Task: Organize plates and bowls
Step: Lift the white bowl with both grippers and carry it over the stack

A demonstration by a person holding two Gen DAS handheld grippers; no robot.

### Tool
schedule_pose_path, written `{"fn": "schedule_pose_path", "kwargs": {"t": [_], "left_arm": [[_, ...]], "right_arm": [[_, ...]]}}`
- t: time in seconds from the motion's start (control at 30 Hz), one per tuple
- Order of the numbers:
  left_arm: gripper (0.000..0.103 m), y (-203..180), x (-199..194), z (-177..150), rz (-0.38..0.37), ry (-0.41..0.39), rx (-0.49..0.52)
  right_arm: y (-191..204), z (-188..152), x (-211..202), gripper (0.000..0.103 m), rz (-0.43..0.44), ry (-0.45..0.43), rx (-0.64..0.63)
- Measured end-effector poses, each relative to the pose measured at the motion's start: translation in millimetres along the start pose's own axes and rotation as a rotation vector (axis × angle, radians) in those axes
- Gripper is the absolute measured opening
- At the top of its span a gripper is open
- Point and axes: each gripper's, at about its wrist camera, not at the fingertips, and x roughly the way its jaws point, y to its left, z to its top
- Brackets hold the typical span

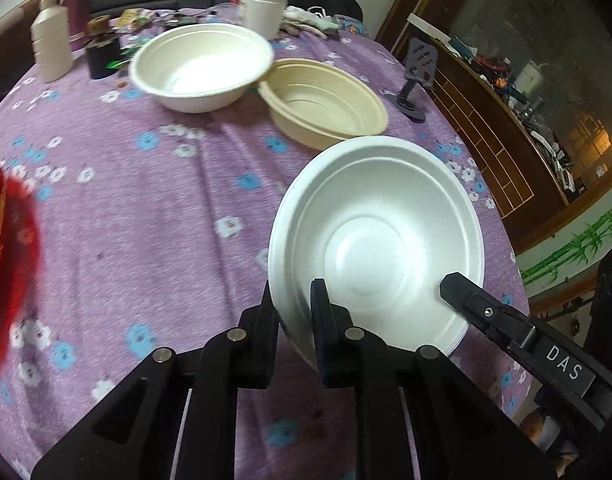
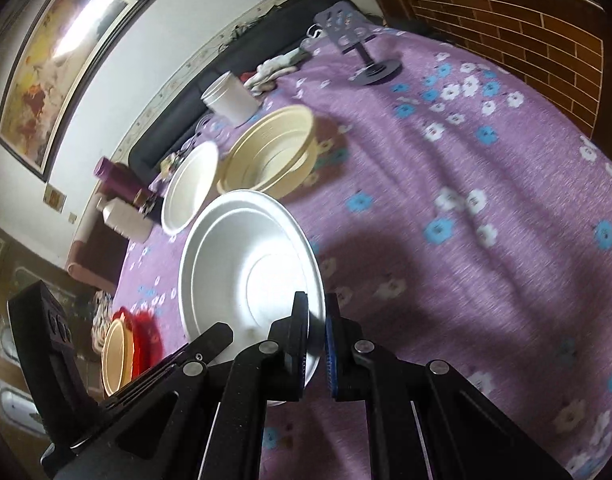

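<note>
A white foam bowl is held by its rim between both grippers, over the purple flowered tablecloth. My left gripper is shut on its near-left rim, one finger outside and one inside. My right gripper is shut on the opposite rim; its finger shows at the bowl's right edge. Farther back stand a white bowl and a ribbed beige bowl, touching side by side. Another beige bowl lies on something red at the table's left edge.
At the back stand a white cup, a white bottle, a purple flask and a dark jar. A dark phone stand is at the right edge. A wooden cabinet runs beyond the table.
</note>
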Motion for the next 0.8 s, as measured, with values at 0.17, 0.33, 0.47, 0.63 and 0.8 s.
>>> {"fn": "schedule_pose_path", "kwargs": {"t": [0.17, 0.33, 0.47, 0.63, 0.8], "left_arm": [[0.013, 16.5, -11.7, -7.8, 0.025, -0.028, -0.013], [0.013, 34.4, -23.1, -15.8, 0.043, -0.051, -0.036], [0.013, 45.6, -27.6, -20.0, 0.053, -0.059, -0.057], [0.013, 57.8, -31.9, -24.6, 0.062, -0.066, -0.076], [0.013, 65.5, -36.2, -27.4, 0.068, -0.075, -0.089]], "right_arm": [[17.0, -12.6, 4.0, 0.008, 0.016, 0.02, -0.028], [33.5, -21.8, 8.9, 0.008, 0.027, 0.039, -0.063], [44.4, -26.5, 12.8, 0.008, 0.033, 0.052, -0.085], [55.9, -31.3, 18.1, 0.008, 0.04, 0.067, -0.106], [64.4, -33.8, 21.2, 0.008, 0.046, 0.075, -0.124]]}}
